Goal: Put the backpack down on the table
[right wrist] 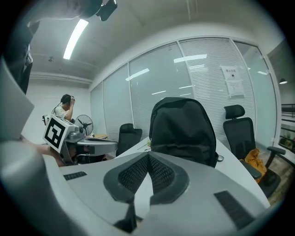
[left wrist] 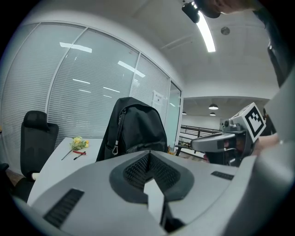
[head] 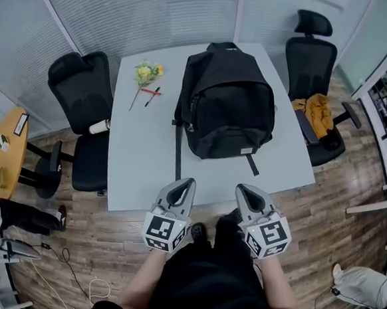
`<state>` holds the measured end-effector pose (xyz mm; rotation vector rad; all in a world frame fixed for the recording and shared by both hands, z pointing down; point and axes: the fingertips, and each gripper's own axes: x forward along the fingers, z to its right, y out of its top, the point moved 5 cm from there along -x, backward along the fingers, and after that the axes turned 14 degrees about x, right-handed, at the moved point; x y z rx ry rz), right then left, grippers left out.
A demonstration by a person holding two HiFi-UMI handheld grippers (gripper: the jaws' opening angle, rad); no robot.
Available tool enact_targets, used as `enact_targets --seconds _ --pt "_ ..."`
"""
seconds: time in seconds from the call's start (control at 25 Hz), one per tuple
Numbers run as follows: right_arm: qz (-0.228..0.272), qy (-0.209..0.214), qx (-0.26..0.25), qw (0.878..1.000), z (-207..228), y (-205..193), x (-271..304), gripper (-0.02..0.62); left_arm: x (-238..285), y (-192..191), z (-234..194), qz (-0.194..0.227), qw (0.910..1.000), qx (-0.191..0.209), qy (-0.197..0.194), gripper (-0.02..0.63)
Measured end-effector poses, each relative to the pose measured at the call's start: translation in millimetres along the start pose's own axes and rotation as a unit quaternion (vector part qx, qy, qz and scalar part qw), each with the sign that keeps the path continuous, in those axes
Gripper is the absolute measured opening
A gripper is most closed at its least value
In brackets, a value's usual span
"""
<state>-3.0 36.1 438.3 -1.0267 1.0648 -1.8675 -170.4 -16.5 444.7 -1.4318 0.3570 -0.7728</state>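
Observation:
A black backpack (head: 225, 105) stands upright on the pale grey table (head: 140, 159), its straps hanging toward the near edge. It also fills the middle of the left gripper view (left wrist: 133, 131) and the right gripper view (right wrist: 182, 129). My left gripper (head: 189, 181) is held at the table's near edge, left of centre, jaws shut with nothing between them. My right gripper (head: 239, 187) is beside it, also shut and empty. Both are well short of the backpack and touch nothing.
A yellow flower (head: 146, 73) and a red and black pen (head: 150, 92) lie on the table's far left. Black office chairs stand at the left (head: 85, 95) and right (head: 314, 67); an orange cloth (head: 317, 112) lies on the right one. A small wooden table (head: 5, 152) is at far left.

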Motion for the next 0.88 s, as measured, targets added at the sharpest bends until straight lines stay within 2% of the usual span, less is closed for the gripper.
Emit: enact_targets --seconds 0.88 --pt "-0.010 0.003 -0.001 1.000 -2.5 -4.7 4.3 0.009 -2.3 -5.6 -1.5 -0.009 1.0000 -0.002 0.001 0.000"
